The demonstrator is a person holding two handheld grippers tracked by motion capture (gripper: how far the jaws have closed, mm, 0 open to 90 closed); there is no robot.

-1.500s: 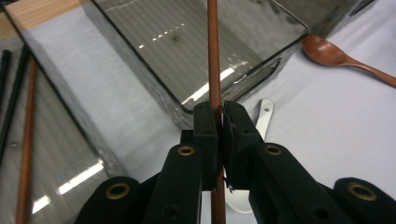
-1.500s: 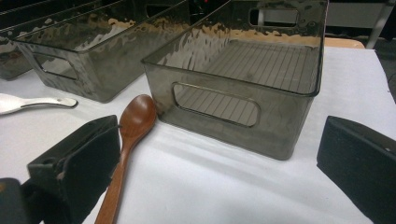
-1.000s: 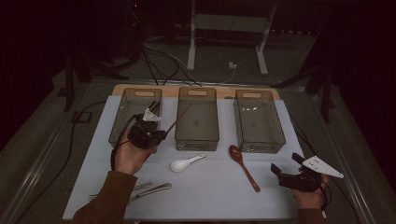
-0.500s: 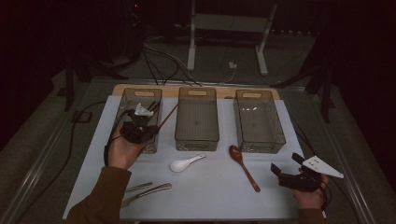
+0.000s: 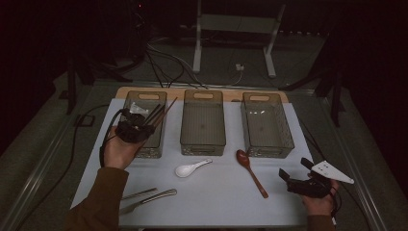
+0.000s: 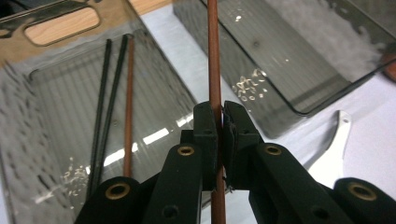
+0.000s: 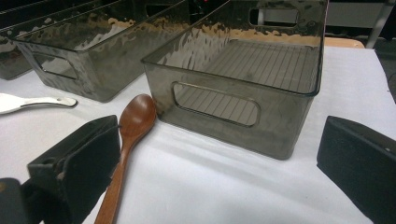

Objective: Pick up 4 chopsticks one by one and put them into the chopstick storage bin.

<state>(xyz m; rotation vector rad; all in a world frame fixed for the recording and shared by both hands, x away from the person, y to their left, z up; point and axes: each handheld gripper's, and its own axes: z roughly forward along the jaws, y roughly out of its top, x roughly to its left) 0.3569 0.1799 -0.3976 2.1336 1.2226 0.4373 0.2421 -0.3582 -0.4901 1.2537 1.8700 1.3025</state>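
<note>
Left claw (image 6: pixel 219 122) clamped on brown chopstick (image 6: pixel 214 51), tip slanting over left bin (image 5: pixel 157 98)

Left gripper (image 6: pixel 219 122) clamped tight, right gripper (image 7: pixel 219 158) — jaws wide, resting low

Three bins (image 5: pixel 202 126) stand side by side behind two spoons (image 5: pixel 191 168), with cutlery (image 5: pixel 148 197) nearest at the left.

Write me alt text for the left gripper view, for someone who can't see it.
The left gripper is shut on a brown chopstick, held over the left bin, a clear grey one where two black chopsticks and another brown one already lie. A second bin sits to the right, beside a white spoon's handle on the white table cover.
</note>
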